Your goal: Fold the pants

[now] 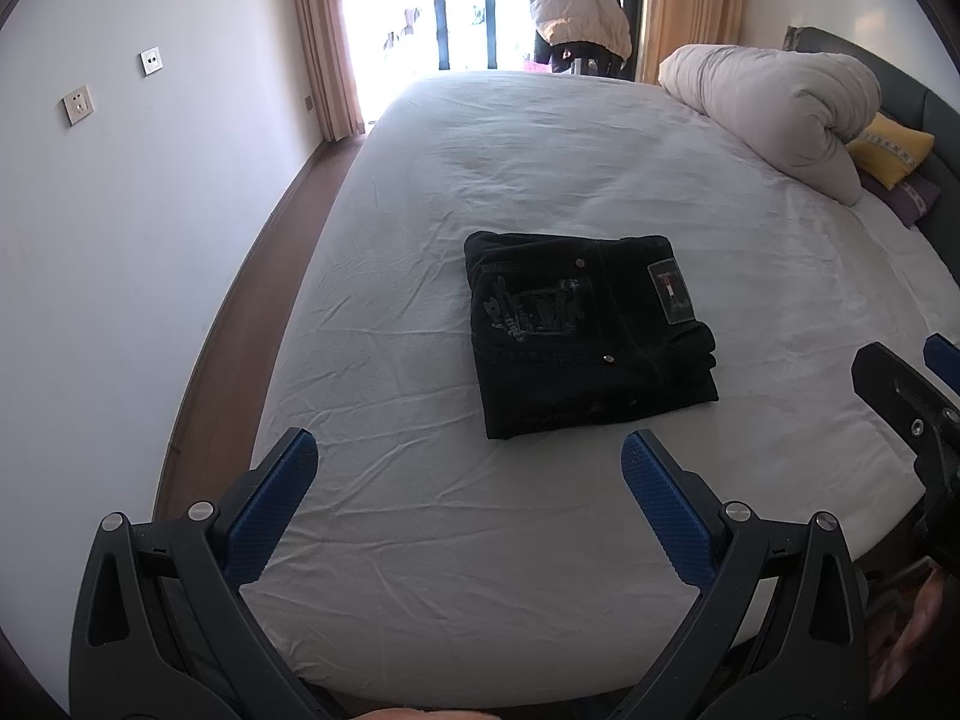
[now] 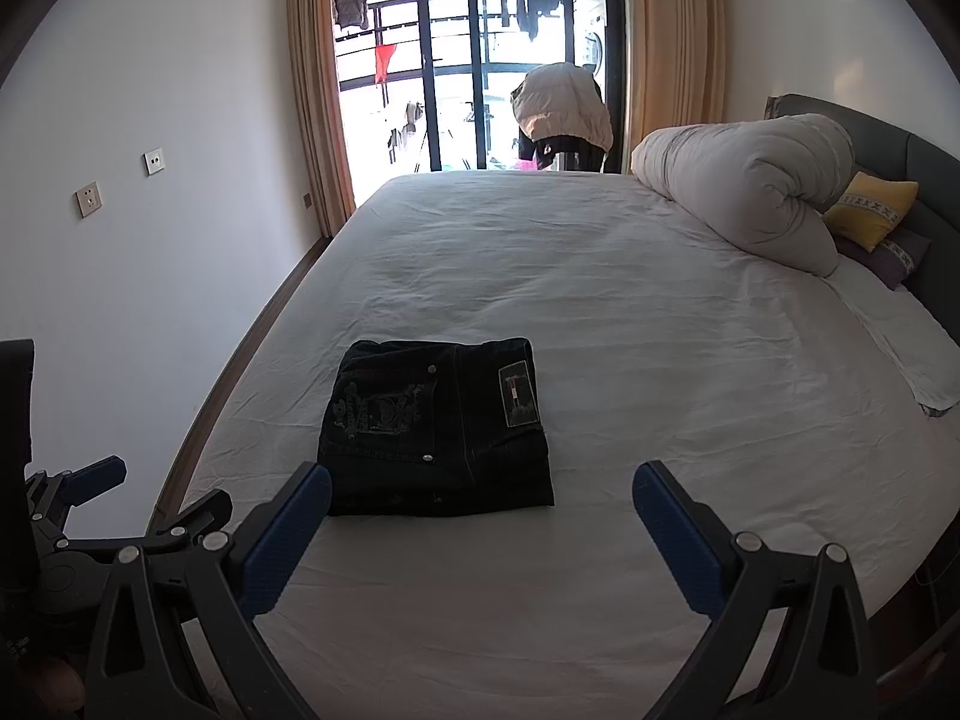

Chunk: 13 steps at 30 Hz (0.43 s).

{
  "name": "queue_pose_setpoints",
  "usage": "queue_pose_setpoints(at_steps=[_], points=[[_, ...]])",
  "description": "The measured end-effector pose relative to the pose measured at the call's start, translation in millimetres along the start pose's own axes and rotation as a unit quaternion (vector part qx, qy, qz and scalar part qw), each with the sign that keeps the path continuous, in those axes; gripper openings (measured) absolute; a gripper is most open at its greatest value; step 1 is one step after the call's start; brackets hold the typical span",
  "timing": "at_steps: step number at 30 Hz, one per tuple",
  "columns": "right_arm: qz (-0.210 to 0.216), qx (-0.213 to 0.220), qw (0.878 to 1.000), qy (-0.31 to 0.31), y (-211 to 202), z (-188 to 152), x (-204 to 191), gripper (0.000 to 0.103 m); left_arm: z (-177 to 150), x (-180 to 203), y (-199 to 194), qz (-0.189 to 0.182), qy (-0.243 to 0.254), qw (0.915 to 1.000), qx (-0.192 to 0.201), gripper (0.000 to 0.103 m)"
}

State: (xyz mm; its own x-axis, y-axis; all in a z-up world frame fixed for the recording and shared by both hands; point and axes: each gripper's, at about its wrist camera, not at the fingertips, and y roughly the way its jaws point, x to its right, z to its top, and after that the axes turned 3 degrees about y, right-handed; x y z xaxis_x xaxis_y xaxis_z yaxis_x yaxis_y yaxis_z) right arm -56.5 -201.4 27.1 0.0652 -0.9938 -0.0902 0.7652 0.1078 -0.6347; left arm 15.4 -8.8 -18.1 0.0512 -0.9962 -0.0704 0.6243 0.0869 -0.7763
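the pants lie as a compact dark rectangle on the white sheet of the bed, nearer the foot edge than the rolled duvet at the headboard end, with the back pocket embroidery and a small label patch facing up. judged from that shape, the folding looks essentially finished.

the left gripper hovers short of the pants on the near side, its blue-padded fingers spread wide and holding nothing. the right gripper does the same, wide open and empty, with its left finger tip just in front of the near corner of the pants in its own view; whether it touches the cloth i cannot tell.

what remains is probably only a tidy-up. the edge of the pants toward the duvet shows a slightly bulging layer, so a good finish would be pressing that side flat with open fingers rather than pinching, which could drag the top layer and undo the stack. keep both grippers low and away from the sheet's wrinkles to avoid shifting the bundle.
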Motion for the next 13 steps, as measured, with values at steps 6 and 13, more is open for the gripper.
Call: queue_pose_setpoints(at_steps=[6,13], points=[[0.0,-0.003,1.0,0.001,-5,-8,1,0.103,0,0,1,0.003,0.004,1.0,0.007,0.103],[0.002,-0.012,1.0,0.005,-12,-11,9,0.103,0,-1,5,0.0,0.001,1.0,-0.001,0.103]])
